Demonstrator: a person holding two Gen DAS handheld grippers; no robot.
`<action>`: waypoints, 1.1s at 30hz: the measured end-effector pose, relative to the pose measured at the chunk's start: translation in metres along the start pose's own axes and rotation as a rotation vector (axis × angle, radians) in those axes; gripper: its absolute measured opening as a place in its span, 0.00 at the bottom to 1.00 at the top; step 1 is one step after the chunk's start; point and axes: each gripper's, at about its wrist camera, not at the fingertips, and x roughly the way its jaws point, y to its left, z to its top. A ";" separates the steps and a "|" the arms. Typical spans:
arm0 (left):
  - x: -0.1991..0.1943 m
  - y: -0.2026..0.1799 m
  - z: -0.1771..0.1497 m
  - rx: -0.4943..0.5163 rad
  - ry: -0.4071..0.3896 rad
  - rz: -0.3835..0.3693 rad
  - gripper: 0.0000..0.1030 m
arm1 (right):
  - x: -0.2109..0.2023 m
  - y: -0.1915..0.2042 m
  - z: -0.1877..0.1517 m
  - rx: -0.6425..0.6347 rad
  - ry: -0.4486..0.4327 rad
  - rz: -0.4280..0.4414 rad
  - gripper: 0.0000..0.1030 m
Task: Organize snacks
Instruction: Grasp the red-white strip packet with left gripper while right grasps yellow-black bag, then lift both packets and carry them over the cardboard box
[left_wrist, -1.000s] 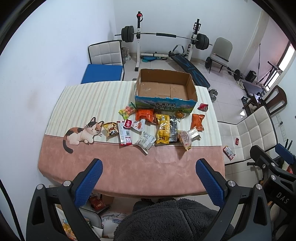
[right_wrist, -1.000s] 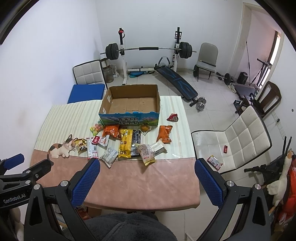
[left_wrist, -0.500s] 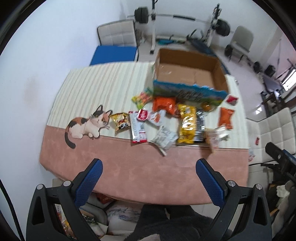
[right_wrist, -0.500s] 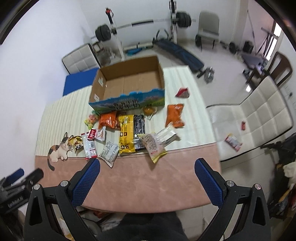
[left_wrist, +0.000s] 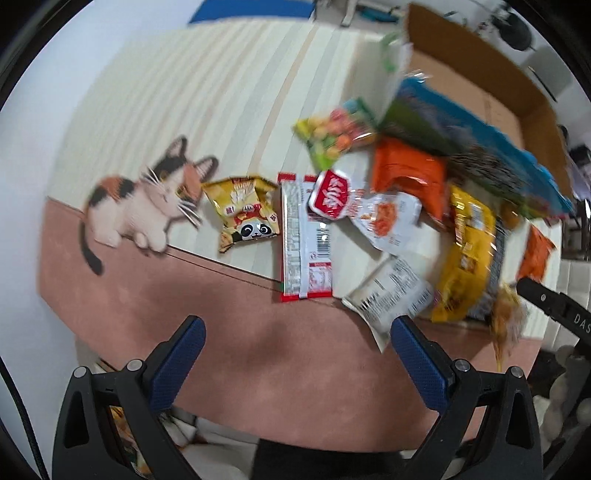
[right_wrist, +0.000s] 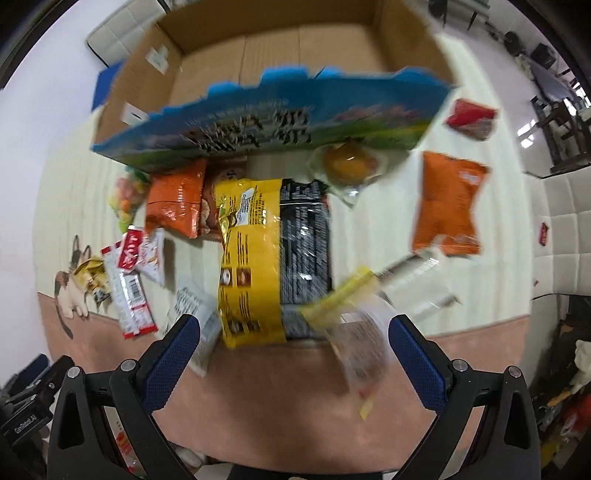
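Both jaws gape empty: left gripper (left_wrist: 295, 345) and right gripper (right_wrist: 293, 341) face snacks (right_wrist: 273, 258) (unsorted) beside their box (right_wrist: 280, 122).

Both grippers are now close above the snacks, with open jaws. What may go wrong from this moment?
1. The snacks overlap: the yellow packet lies on the black packet, so the right gripper may catch two together.
2. The clear packet lies past the table's cream part toward the front edge; a push might slide it off.
3. The left gripper sits between the red-and-white bar and the white packet; it could nudge either.
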 end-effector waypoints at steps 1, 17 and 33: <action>0.011 0.001 0.006 -0.007 0.014 -0.012 1.00 | 0.008 0.001 0.005 0.005 0.015 0.002 1.00; 0.129 -0.037 0.061 0.077 0.044 0.083 0.73 | 0.086 0.020 0.029 0.011 0.124 -0.079 1.00; 0.157 -0.043 0.061 0.125 0.123 -0.005 0.39 | 0.112 0.048 0.005 -0.021 0.135 -0.171 0.84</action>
